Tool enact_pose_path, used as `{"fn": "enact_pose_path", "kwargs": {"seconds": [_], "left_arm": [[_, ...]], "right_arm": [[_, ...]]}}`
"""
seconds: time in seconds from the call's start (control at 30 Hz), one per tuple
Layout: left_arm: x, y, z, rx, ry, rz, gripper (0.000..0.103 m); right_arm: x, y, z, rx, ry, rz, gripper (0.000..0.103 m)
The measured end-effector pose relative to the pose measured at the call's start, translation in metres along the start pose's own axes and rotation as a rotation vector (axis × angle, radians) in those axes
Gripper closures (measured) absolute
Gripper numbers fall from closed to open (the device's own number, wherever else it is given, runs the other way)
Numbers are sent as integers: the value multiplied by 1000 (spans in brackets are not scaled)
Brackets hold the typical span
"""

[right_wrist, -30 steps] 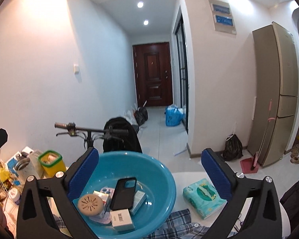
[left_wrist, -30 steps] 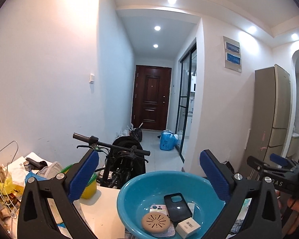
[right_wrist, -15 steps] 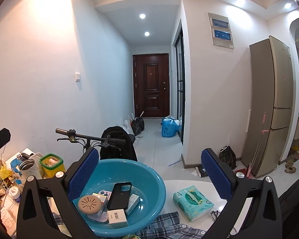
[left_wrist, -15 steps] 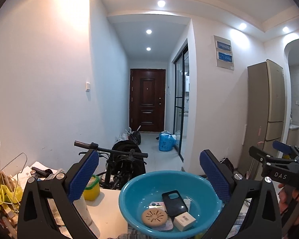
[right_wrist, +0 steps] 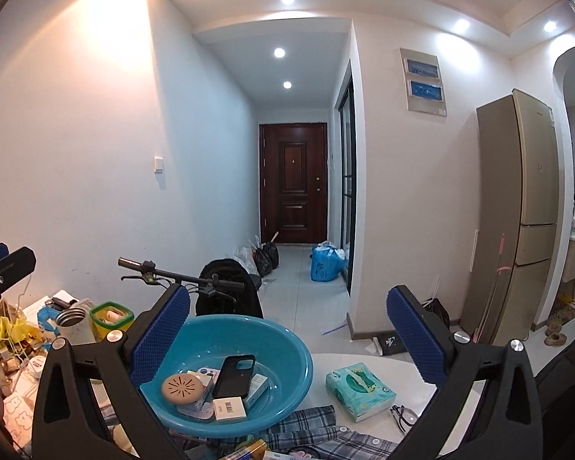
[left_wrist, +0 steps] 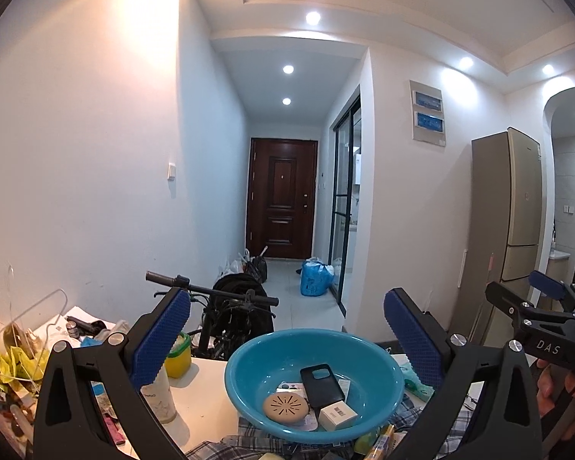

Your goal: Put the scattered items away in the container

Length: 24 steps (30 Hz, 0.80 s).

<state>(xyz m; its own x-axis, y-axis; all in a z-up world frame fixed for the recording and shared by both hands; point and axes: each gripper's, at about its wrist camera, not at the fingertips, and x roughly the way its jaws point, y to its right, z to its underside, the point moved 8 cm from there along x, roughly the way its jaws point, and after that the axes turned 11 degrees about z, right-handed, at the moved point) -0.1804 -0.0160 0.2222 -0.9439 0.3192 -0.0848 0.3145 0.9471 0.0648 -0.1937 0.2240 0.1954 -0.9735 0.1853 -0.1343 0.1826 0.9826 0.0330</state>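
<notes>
Both my grippers hover empty over the cluttered worktop [right_wrist: 368,360].
My left gripper [left_wrist: 287,341] and right gripper [right_wrist: 289,339] hold fingers spread wide, level, above the blue basin [right_wrist: 287,349] with phone case [right_wrist: 234,375] inside.

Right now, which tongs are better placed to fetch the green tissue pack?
Probably the right tongs: both are open and empty, but the tissue pack lies right of the blue basin, on their side.

Bright recessed ceiling lights [left_wrist: 312,18], wall glare, sharp focus, fisheye-curved dark corners
</notes>
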Motion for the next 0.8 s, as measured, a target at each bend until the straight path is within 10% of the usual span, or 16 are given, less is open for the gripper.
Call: {"fn": "enact_pose_path", "kwargs": {"seconds": [0.8], "left_arm": [[-93, 34, -5, 29, 64, 6, 0]], "right_arm": [[-108, 10, -19, -3, 142, -14, 1]]}}
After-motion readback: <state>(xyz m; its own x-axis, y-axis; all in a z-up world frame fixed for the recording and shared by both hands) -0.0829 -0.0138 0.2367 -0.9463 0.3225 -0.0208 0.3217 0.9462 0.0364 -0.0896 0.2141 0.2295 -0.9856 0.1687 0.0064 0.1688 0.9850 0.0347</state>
